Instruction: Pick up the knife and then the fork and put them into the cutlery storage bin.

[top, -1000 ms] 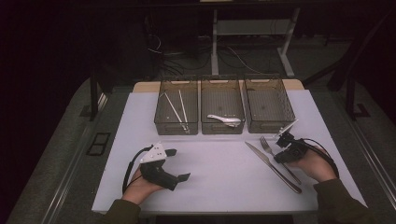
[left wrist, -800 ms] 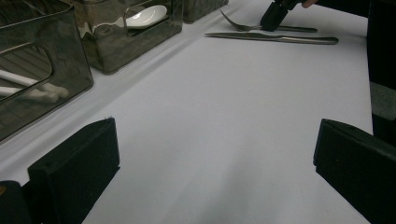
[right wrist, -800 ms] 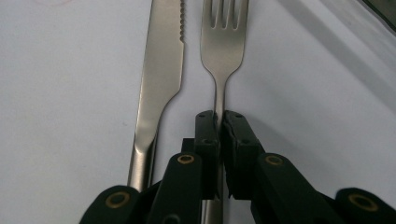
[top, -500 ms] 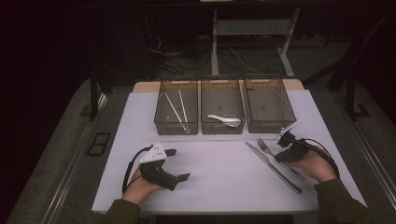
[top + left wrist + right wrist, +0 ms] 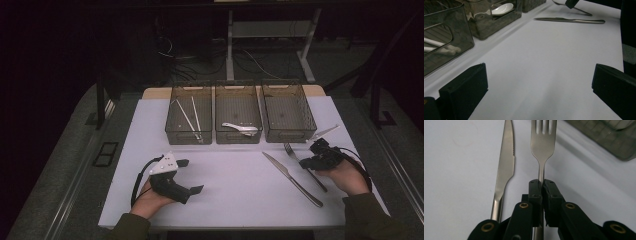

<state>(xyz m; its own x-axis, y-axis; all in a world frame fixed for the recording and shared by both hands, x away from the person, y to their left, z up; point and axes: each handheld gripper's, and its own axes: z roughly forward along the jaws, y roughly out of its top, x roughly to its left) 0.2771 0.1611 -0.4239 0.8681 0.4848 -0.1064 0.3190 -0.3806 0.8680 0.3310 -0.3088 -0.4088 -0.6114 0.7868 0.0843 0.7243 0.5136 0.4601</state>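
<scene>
1. Fork (image 5: 543, 143) lies flat on the white table (image 5: 230, 185), right side, just in front of the rightmost bin. In the high view its long axis runs diagonally: tines toward the bins and up-left, handle toward the person and right. In the right gripper view the tines point straight away from the camera.
2. Knife (image 5: 292, 178) lies just left of the fork, roughly parallel, tip toward the bins. The two are close but not touching.
3. Counts: one fork, one knife, three dark bins (image 5: 239, 112) in a row. Left bin holds two white chopsticks (image 5: 189, 117), middle bin one white spoon (image 5: 240, 128), right bin looks bare.
4. Right gripper (image 5: 541, 185) is clamped on the fork's neck just below the tines, jaws pressed together on the metal; they have just been closing. Right hand (image 5: 345, 175) rests low at the table's right edge, gripper pointing up-left.
5. Left gripper (image 5: 192, 176) has its jaws spread wide with nothing between them. Left hand (image 5: 150, 197) rests on the table front-left, gripper aimed right, toward the knife.
</scene>
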